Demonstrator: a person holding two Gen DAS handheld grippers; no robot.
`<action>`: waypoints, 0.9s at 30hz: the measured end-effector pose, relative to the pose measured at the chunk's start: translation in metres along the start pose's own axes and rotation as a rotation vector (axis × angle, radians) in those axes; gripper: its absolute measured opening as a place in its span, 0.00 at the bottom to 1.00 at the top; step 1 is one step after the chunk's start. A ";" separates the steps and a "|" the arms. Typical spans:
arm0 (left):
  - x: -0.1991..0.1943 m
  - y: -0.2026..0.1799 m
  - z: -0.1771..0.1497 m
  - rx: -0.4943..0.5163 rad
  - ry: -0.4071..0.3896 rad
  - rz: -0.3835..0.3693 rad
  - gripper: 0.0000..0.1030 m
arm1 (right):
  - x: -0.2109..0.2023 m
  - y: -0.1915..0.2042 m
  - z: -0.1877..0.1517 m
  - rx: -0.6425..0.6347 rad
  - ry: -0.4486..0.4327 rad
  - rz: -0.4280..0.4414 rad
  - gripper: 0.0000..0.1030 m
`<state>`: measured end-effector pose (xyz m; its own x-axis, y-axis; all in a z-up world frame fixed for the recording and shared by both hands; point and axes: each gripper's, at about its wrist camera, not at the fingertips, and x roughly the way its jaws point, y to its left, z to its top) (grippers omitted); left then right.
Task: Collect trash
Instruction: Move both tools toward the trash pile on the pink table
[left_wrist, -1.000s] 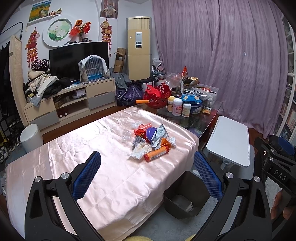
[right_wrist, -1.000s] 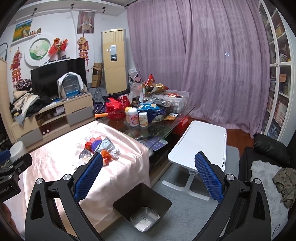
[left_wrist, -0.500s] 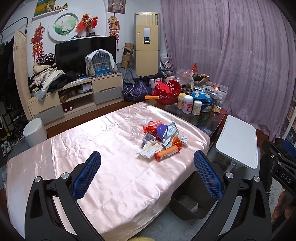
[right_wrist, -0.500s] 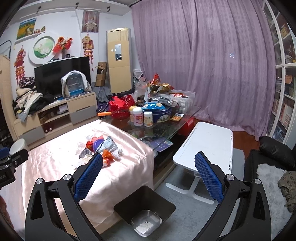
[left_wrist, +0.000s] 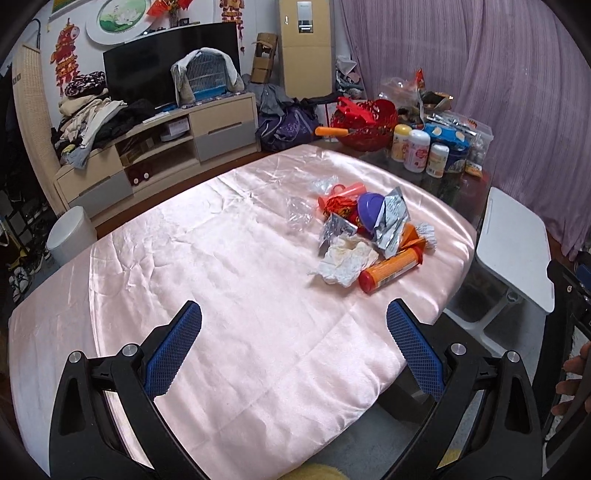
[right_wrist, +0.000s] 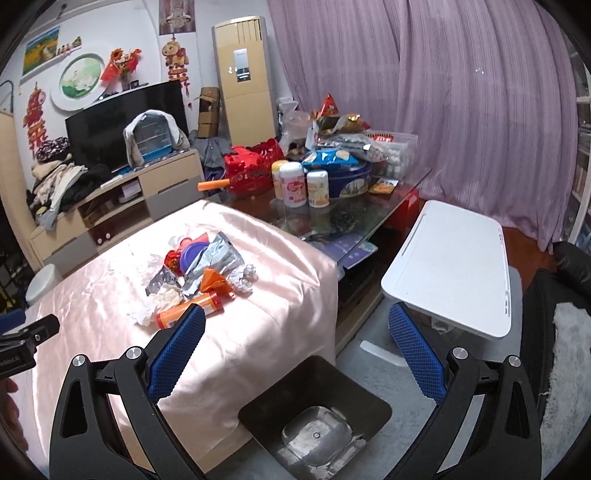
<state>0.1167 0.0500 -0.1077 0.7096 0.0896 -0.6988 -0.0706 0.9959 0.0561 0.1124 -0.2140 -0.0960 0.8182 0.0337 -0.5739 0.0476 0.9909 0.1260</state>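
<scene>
Both claws stand wide and hold nothing: the left claw (left_wrist: 293, 332) hangs above the pink satin cloth of the table (left_wrist: 229, 258), the right claw (right_wrist: 295, 336) above the table's corner and the dark bin (right_wrist: 343, 391) on the floor. The trash pile (left_wrist: 365, 229) lies near the table's far right edge, well apart from both claws. Within it, an orange tube (left_wrist: 389, 270) touches a crumpled white tissue (left_wrist: 345, 260), with silver wrappers (left_wrist: 391, 221) and a purple lid (left_wrist: 370, 206) behind.
</scene>
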 end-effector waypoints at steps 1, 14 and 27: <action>0.010 0.000 -0.001 0.010 0.019 0.000 0.92 | 0.011 0.002 -0.002 -0.006 0.022 -0.003 0.97; 0.105 -0.005 0.013 0.031 0.137 -0.084 0.90 | 0.127 0.034 0.008 -0.061 0.160 0.039 0.97; 0.154 -0.036 0.044 0.060 0.196 -0.167 0.49 | 0.186 0.052 0.028 -0.058 0.251 0.189 0.57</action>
<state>0.2592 0.0283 -0.1861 0.5582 -0.0733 -0.8265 0.0820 0.9961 -0.0330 0.2830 -0.1603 -0.1737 0.6425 0.2414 -0.7273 -0.1300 0.9697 0.2070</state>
